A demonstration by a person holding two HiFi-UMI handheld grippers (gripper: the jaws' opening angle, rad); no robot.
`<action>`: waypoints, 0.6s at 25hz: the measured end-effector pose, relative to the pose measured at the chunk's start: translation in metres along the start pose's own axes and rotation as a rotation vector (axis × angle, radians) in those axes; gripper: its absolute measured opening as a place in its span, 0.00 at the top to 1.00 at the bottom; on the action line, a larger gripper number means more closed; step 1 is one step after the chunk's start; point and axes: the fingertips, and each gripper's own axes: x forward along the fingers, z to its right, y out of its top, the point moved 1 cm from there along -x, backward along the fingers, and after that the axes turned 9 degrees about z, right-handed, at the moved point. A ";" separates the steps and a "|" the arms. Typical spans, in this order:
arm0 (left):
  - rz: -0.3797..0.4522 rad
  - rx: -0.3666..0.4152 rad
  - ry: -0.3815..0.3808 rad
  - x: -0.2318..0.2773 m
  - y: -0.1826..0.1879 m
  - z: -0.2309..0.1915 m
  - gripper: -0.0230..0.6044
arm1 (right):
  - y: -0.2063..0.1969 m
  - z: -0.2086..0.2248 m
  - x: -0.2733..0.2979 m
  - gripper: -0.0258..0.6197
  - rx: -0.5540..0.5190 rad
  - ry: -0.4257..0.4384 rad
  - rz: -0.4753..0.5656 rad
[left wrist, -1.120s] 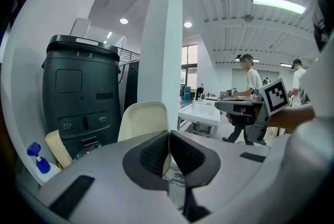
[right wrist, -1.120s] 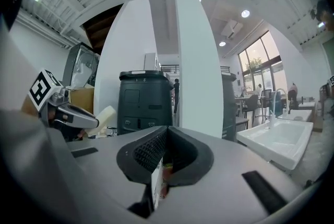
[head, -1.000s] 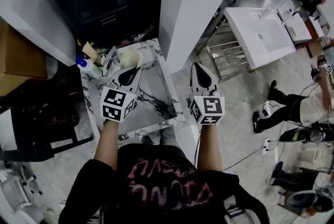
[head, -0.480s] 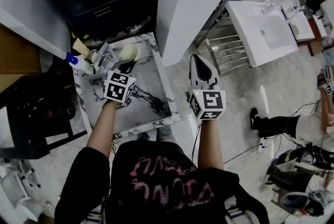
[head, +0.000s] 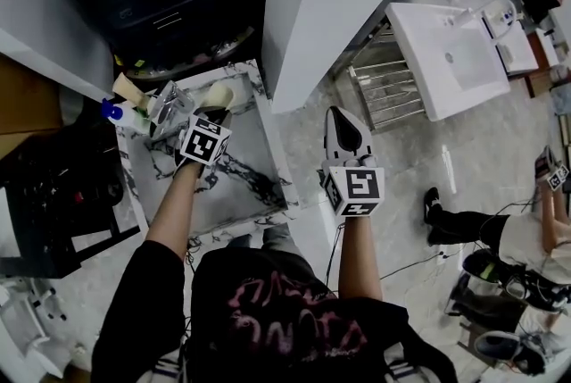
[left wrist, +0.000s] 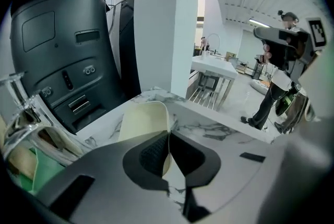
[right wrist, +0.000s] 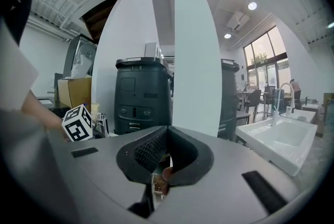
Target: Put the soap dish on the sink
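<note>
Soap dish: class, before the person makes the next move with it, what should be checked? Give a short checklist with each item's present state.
1. Left gripper shut on the soap dish wall: ok.
2. Soap dish over the marble sink: ok.
3. Dish base resting on the sink surface: cannot tell.
4. Dish apart from the faucet: ok.
5. Right gripper shut, empty and off to the side of the sink: ok.
</note>
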 end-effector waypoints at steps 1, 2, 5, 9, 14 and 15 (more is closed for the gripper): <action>-0.013 0.001 0.001 0.004 -0.003 -0.002 0.93 | -0.003 0.003 0.000 0.94 0.001 -0.003 -0.006; -0.024 0.004 0.002 0.008 -0.005 -0.003 0.92 | -0.005 0.006 0.001 0.94 0.002 -0.007 -0.012; -0.059 0.001 0.002 0.017 -0.012 -0.007 0.92 | -0.013 0.012 0.002 0.94 -0.004 -0.013 -0.030; -0.079 0.003 0.008 0.027 -0.015 -0.014 0.93 | -0.018 0.013 0.005 0.94 -0.022 -0.004 -0.045; -0.104 0.017 0.007 0.033 -0.016 -0.014 0.92 | -0.021 0.017 0.010 0.94 -0.010 -0.003 -0.050; -0.105 0.020 0.005 0.034 -0.016 -0.013 0.92 | -0.021 0.018 0.010 0.94 -0.009 -0.004 -0.051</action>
